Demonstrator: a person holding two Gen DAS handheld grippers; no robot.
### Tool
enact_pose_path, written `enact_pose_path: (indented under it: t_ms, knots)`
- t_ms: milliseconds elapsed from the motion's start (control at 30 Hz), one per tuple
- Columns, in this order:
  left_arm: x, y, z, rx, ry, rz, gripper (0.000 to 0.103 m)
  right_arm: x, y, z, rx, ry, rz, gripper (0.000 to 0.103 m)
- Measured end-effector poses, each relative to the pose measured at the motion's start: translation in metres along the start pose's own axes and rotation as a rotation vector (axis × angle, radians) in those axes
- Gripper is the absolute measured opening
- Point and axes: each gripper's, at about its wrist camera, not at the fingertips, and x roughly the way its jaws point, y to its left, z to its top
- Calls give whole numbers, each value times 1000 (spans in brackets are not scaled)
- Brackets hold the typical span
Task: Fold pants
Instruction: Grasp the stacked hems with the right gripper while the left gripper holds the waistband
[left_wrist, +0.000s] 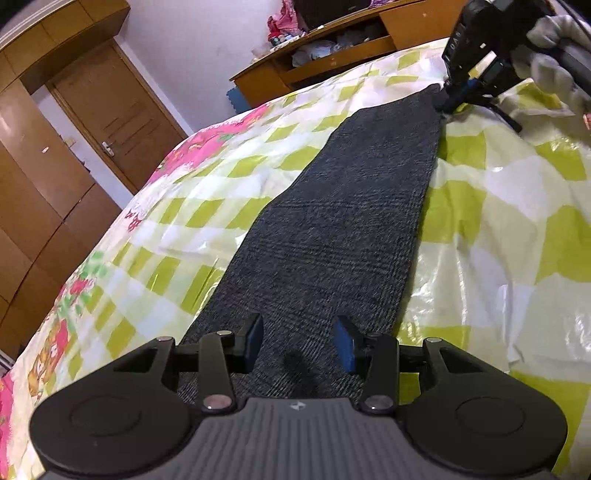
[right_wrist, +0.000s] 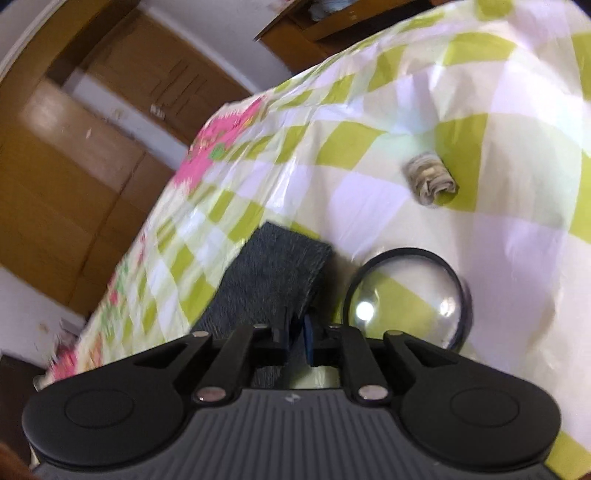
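**Left jaws parted, right jaws nearly closed**

The left hand-held gripper (left_wrist: 299, 341) points forward and downward, its two blue-padded fingers standing apart with a clear gap and pressing on nothing. The right hand-held gripper (right_wrist: 295, 341) also tilts downward; its jaws leave only a narrow slit. In the left wrist view the right hand-held gripper appears far ahead, held by a grey-gloved hand (left_wrist: 554, 55).

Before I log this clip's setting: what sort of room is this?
Most likely a bedroom: the pants lie on a bed with a checked cover, beside a wooden wardrobe and a door.
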Motion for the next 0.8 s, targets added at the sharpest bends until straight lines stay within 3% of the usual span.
enact_pose_path:
  t_ms: [67,167,300,333,367,500,600,700,733,800]
  knots:
    - [0,-4,3,17,-6,1,55,-5,4,-9,-53,19,-28,14]
    - [0,-5,7,12,-9,-1,55,-6,1,-8,-141,-16,-154,0]
    - [-1,-6,10,9,-19,-4,55,-11,-4,6,-136,-91,-249,0]
    - [-1,-7,11,11,-20,-5,55,-13,-3,9,-128,-102,-264,6]
    - [-1,-8,10,12,-21,-4,55,-15,-1,10,-112,-105,-242,14]
    - [-2,-6,11,0,-25,-6,55,-12,6,7,-63,-67,-107,15]
    - [-3,-4,11,-8,-34,-2,55,4,6,6,-25,-52,-104,21]
    - [-4,-2,11,-25,-42,2,55,10,6,7,25,-61,-86,19]
    - [-4,-1,11,-31,-46,3,55,8,8,7,19,-76,-104,11]
    - [-3,0,11,-42,-54,2,55,4,14,7,-7,-95,-117,6]
